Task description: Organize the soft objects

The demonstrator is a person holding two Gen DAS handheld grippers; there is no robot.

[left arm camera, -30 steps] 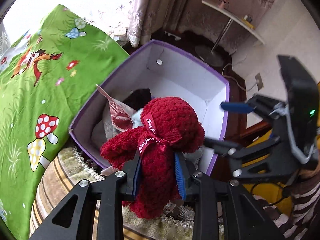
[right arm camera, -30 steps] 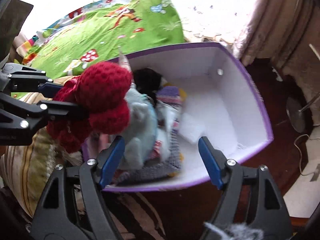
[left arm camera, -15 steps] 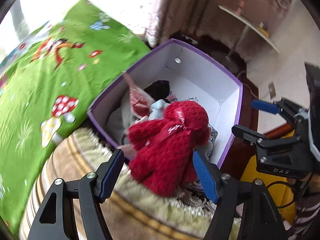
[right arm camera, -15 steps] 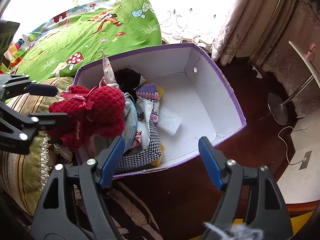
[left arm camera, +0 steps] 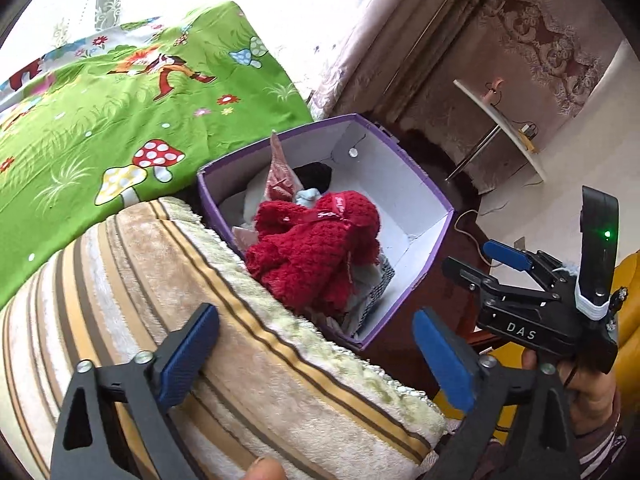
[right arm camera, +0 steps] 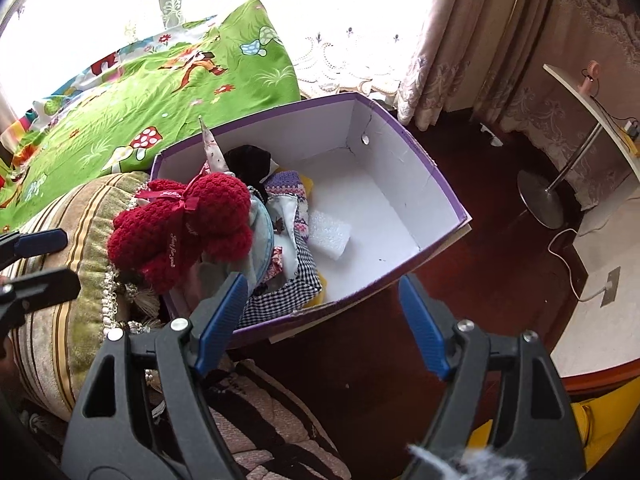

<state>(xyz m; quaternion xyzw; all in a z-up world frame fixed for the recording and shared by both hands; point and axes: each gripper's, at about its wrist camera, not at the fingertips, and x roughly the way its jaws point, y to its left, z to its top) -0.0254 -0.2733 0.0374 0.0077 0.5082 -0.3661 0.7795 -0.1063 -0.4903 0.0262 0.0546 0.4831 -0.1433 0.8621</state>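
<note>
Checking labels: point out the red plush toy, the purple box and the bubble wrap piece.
red plush toy [right arm camera: 216, 204], right wrist view, on its round head.
purple box [right arm camera: 400, 172], right wrist view, on its white inner wall.
bubble wrap piece [right arm camera: 330, 236], right wrist view, on its top face.

1. Ahead of you and to the left, a bright window [right arm camera: 100, 12] behind a sheer lace curtain [right arm camera: 344, 68] washes out the upper part of the view.
2. Below it lies a bed under a green cartoon bedspread [left arm camera: 100, 120] printed with mushrooms and flowers.
3. Ahead on the right hang heavy beige patterned drapes [right arm camera: 500, 32].
4. The floor [right arm camera: 492, 216] is dark reddish wood, glossy.
5. To your far right stands a small white side table [right arm camera: 592, 112] on a metal pole with a round base [right arm camera: 540, 200].
6. A white cable [right arm camera: 568, 256] runs over the floor to a wall socket [right arm camera: 610, 286].
</note>
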